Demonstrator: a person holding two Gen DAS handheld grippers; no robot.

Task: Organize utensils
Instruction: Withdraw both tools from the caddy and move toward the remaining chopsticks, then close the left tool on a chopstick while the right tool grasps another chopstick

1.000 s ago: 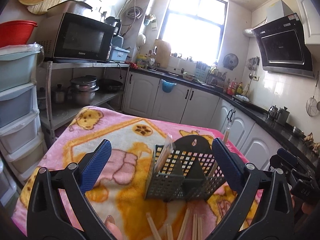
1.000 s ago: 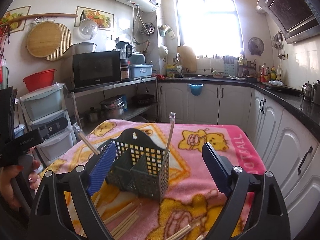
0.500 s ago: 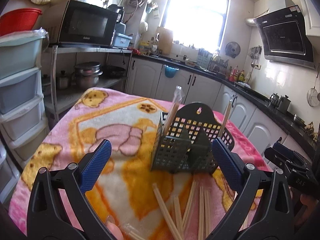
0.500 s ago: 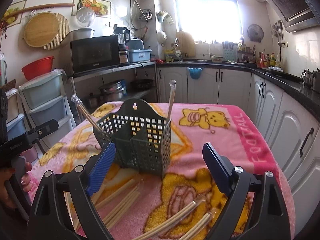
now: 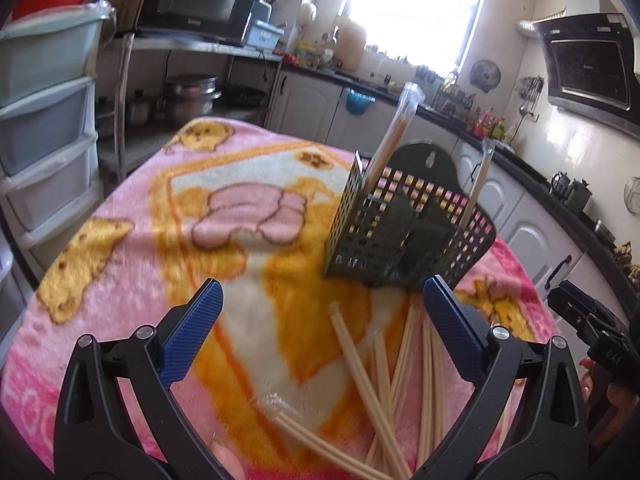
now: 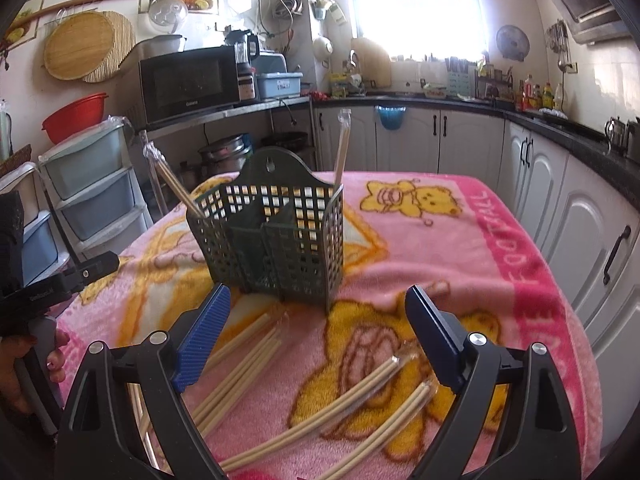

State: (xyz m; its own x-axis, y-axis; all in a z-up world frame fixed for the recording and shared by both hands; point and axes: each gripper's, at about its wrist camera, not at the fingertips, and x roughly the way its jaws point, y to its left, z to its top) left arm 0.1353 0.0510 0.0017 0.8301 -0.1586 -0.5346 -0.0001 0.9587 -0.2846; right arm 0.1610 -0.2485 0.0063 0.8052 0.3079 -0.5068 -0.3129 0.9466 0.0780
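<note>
Hovering wide apart, the left gripper (image 5: 322, 294) and right gripper (image 6: 318, 300) hold nothing; pale wrapped chopstick pairs (image 6: 256, 350) lie between the pads on the pink teddy-bear blanket (image 6: 460, 248), dark green perforated utensil basket (image 6: 276, 232) just ahead, white kitchen cabinets (image 6: 440, 140) beyond.

Each gripper, the left gripper (image 5: 322, 304) and the right gripper (image 6: 318, 312), is a black plastic frame with two arms shaped like open triangles, each arm carrying silver round screws near its top. The fingers (image 6: 202, 340) bear ribbed dark-blue pads. The person's left hand (image 6: 24, 364) shows painted reddish nails.
</note>
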